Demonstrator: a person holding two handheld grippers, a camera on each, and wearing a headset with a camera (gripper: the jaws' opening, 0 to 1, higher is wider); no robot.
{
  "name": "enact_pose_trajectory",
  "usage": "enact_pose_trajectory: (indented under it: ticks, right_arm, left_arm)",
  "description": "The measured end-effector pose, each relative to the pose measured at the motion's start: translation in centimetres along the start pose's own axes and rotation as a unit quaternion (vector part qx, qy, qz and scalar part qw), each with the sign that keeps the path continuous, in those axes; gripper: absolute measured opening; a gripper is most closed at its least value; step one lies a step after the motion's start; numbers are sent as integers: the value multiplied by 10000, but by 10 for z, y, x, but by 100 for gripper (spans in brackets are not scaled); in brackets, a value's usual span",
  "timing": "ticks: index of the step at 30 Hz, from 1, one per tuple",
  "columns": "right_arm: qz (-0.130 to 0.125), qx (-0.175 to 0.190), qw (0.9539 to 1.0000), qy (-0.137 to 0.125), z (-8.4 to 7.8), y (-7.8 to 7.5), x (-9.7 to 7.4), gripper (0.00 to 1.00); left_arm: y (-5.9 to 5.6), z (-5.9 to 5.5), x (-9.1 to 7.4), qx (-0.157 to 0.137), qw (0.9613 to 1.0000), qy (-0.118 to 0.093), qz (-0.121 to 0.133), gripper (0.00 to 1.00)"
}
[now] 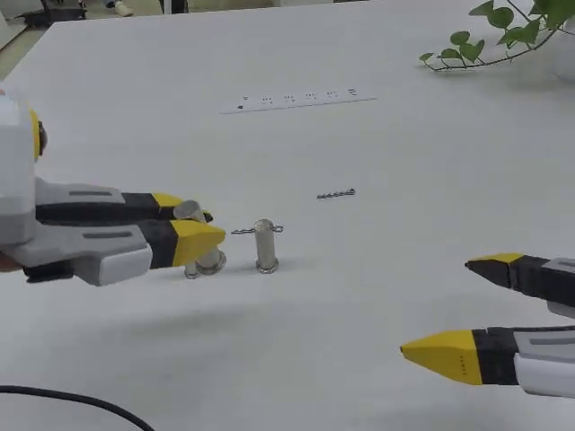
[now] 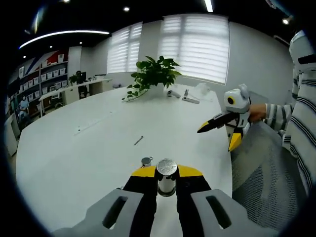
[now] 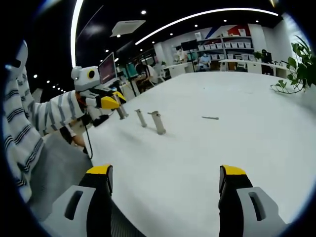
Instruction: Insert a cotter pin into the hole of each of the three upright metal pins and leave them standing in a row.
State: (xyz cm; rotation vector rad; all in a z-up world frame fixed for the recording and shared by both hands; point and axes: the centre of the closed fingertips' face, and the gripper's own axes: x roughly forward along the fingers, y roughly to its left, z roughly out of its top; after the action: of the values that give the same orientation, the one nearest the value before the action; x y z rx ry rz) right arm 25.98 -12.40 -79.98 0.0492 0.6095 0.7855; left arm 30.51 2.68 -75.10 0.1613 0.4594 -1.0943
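My left gripper point(image 1: 216, 224) is shut on an upright metal pin point(image 1: 189, 212) at the left; in the left gripper view the pin point(image 2: 166, 177) stands between the yellow fingertips point(image 2: 143, 172). A second pin's base point(image 1: 210, 261) shows below the near finger. To its right stands a third pin point(image 1: 265, 244) with a cotter pin through its top. A loose cotter pin point(image 1: 336, 193) lies on the white table point(image 1: 377, 144) beyond. My right gripper point(image 1: 436, 307) is open and holds nothing at the lower right. In the right gripper view my right gripper point(image 3: 166, 170) faces the pins point(image 3: 158, 122).
A white power strip point(image 1: 296, 99) lies farther back on the table. A green plant point(image 1: 503, 36) trails over the back right corner. A black cable point(image 1: 81, 400) crosses the front left edge. A striped sleeve point(image 3: 34, 123) shows behind my left gripper point(image 3: 106, 101).
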Motion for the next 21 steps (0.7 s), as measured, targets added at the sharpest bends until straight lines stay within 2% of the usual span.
enact_pose_trajectory:
  ticks: [2, 3, 11, 13, 14, 21]
  right_arm:
    - [-3, 8, 10000, 26, -1, 0, 0, 90]
    - [1, 10, 10000, 36, -1, 0, -1, 90]
    - [-46, 39, 9999, 98, -2, -4, -4, 90]
    - [-60, 32, 9999, 105, -1, -6, -4, 90]
    - [-59, 34, 9999, 102, -1, -6, -4, 90]
    - [-41, 58, 9999, 127, -2, -4, -2, 90]
  left_arm:
    - [-7, -4, 8, -22, 10000, 16, -65, 11]
    - [-6, -6, 10, -7, 10000, 17, -88, 11]
    - [-16, -26, 28, 402, 9982, 349, -290, 11]
    - [-17, -29, 31, 370, 9982, 374, -301, 11]
    - [-17, -30, 34, 264, 9988, 339, -251, 11]
    - [-15, -39, 44, 304, 9982, 419, -312, 11]
